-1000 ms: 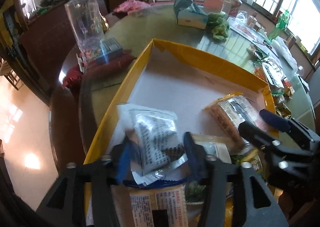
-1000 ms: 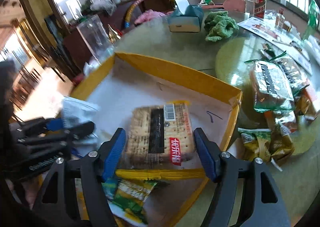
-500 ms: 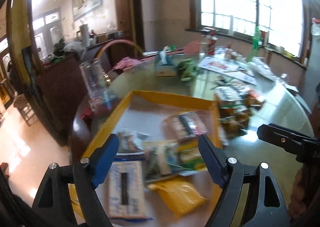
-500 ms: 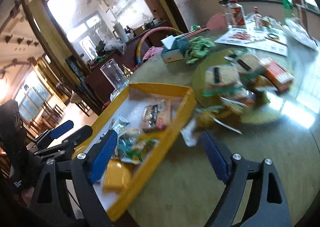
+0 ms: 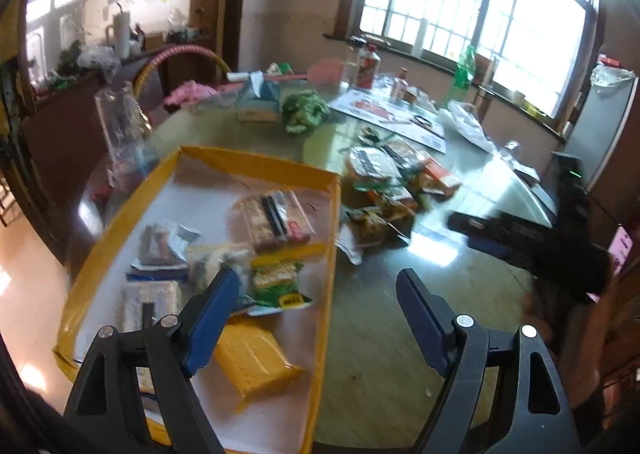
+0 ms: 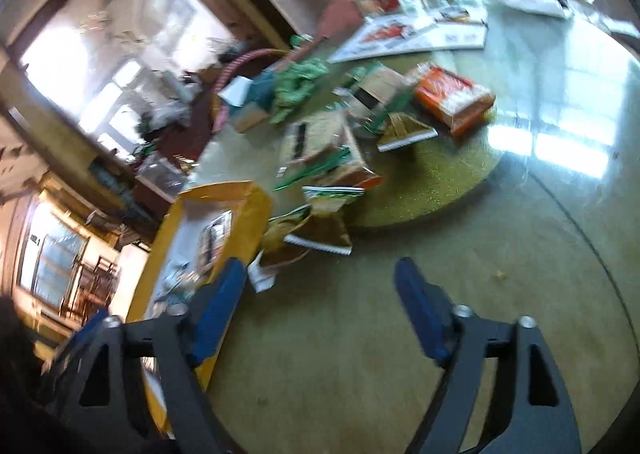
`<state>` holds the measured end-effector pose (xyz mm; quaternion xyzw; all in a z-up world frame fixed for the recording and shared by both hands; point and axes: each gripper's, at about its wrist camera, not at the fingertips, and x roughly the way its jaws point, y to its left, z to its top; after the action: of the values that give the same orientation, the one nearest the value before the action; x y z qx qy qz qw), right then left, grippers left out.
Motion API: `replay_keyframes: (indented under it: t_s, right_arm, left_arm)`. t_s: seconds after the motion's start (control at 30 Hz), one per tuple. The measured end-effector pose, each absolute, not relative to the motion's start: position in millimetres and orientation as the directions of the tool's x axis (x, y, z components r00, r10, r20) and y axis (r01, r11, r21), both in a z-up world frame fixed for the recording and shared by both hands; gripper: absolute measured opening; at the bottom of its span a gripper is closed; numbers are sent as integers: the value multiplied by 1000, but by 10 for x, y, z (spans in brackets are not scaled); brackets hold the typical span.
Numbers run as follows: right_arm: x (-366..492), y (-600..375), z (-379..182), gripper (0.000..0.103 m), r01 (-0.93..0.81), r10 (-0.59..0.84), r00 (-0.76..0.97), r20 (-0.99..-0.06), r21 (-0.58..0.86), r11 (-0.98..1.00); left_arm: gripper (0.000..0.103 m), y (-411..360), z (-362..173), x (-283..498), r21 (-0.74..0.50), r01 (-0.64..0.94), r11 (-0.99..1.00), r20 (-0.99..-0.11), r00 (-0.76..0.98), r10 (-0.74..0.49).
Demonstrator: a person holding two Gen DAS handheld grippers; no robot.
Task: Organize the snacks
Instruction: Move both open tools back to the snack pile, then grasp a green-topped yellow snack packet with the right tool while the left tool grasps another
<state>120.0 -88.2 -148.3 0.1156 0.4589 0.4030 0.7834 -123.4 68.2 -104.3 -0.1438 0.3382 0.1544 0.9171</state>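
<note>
A yellow-walled tray (image 5: 256,164) with a white floor sits at the table's left edge and holds several snack packets, among them a cracker pack (image 5: 276,218), a green packet (image 5: 276,286) and a yellow packet (image 5: 252,358). More snack packets (image 5: 396,182) lie piled on the table right of the tray, also in the right wrist view (image 6: 344,158), with an orange packet (image 6: 452,98). My left gripper (image 5: 320,318) is open and empty, raised above the tray's near right wall. My right gripper (image 6: 320,306) is open and empty over bare table; it also shows in the left wrist view (image 5: 520,238). The tray shows in the right wrist view (image 6: 256,214).
A round green mat (image 6: 440,174) lies under part of the snack pile. A tissue box (image 5: 256,102), a green cloth (image 5: 304,110), bottles (image 5: 366,66) and papers (image 5: 384,114) stand at the far side. A clear plastic jar (image 5: 120,122) stands left of the tray.
Both grippers have let go, opened and pulled back and up from the tray. The white packet and the cracker pack now lie in the tray. The right gripper has swung right, away from the tray.
</note>
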Motion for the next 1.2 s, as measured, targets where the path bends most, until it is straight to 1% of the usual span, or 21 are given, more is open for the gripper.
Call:
replay_keyframes:
  t_s: [0.1,0.17,0.2,0.27,0.33,0.4,0.5,0.6,0.7,0.73,0.87,0.9,0.97,1.0,1.03,1.1,1.17,1.2]
  right_arm:
    - [1363,-643,-1570,69,-502,734,226,-640,570,651]
    - [1475,-448,-1623,68,-494,710,224,-668,550,673]
    - [1513,-388,-1642,65,-483,695,233,-680,539,690]
    - [1567,-283,-1660,64,-475,678,241,-695,524,707]
    - [1622,-177,-1701,61,-481,670,229,-706,516,709]
    - [1618,-156,-1772,45,-480,658,215,-722,509,715]
    - [1520,-267,-1806,38,-487,649,220,-728,494,720]
    - [1405,-479,-1826,35,-485,650,234,-723,493,723]
    - [1279,-818,-1845,34,-466,651,259,-713,498,731]
    - [1231,-973,-1850,34,-457,642,287,-711,487,744]
    - [1096,-1323,-1858,34,-426,605,361,-709,452,784]
    - [1073,-1392,-1860,34,-421,590,384,-710,434,796]
    - [1057,-1493,-1861,34,-416,570,416,-708,410,812]
    - [1061,-1524,-1860,34,-410,556,434,-709,394,823]
    - [1066,-1544,-1860,34,-407,540,448,-713,375,833]
    - [1091,-1580,-1884,35,-404,549,448,-706,388,828]
    - [1096,-1592,-1906,34,-405,562,452,-693,402,821]
    - [1092,-1587,-1907,34,-407,562,454,-691,400,821]
  left_arm:
    - [81,666,-1038,-1243,-161,-372,914,-664,726,178]
    - [81,667,-1033,-1248,-161,-372,914,-669,722,176]
    - [81,665,-1034,-1259,-161,-372,914,-669,722,176]
    - [81,664,-1031,-1284,-154,-377,914,-662,725,187]
    - [81,674,-1052,-1274,-153,-384,911,-667,720,191]
    - [81,669,-1070,-1251,-163,-377,912,-674,718,177]
    - [81,635,-1068,-1206,-164,-358,919,-669,725,163]
    - [81,592,-1086,-1072,-176,-336,925,-686,716,130]
    - [81,510,-1130,-823,-152,-287,946,-712,695,97]
    - [80,477,-1165,-697,-142,-273,951,-725,683,88]
    - [79,408,-1288,-170,-128,-229,965,-790,612,40]
    - [79,395,-1327,-20,-113,-217,969,-799,599,41]
    - [68,421,-1409,189,-86,-239,967,-824,563,67]
    - [61,450,-1449,286,-80,-254,964,-838,540,73]
    - [57,479,-1501,403,-83,-267,960,-856,513,69]
    - [57,496,-1589,572,-71,-267,961,-873,482,70]
    - [56,490,-1660,661,-35,-275,961,-883,459,99]
    - [53,491,-1693,689,-23,-280,960,-888,448,109]
